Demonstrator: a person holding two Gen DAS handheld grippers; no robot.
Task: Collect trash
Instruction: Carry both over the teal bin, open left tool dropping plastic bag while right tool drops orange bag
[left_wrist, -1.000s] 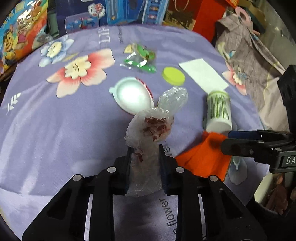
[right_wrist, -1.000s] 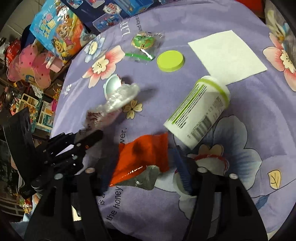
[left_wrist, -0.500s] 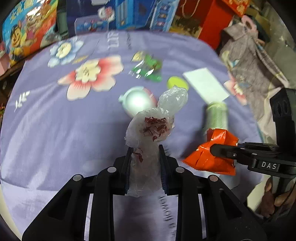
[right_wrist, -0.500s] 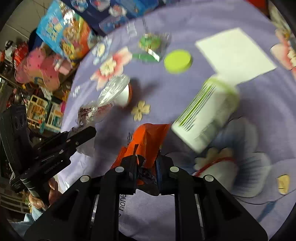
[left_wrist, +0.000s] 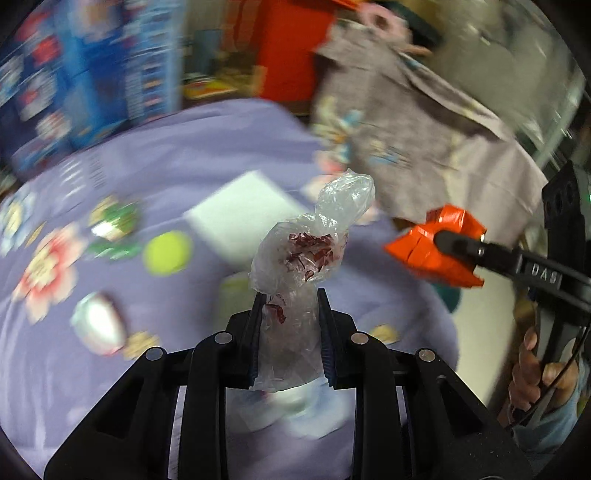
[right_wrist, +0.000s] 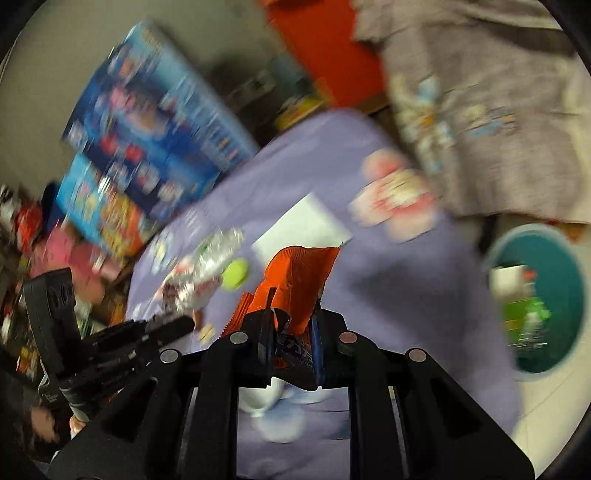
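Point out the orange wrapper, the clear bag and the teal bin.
orange wrapper (right_wrist: 301, 280): right wrist view, on its crinkled upper part.
clear bag (left_wrist: 299, 254): left wrist view, on its middle with red bits.
teal bin (right_wrist: 574, 295): right wrist view, on its inner wall.

In the left wrist view, a plastic bag (left_wrist: 291, 291) stands centre frame between the left tongs (left_wrist: 289, 334). A wrapper (left_wrist: 436, 245) hangs mid-right in the right tongs (left_wrist: 456, 245). A cap (left_wrist: 167, 253) and paper (left_wrist: 242, 214) lie left on the desk (left_wrist: 155, 177).

Cluttered home room, toy boxes (right_wrist: 155, 122), flowered tablecloth (left_wrist: 155, 177)
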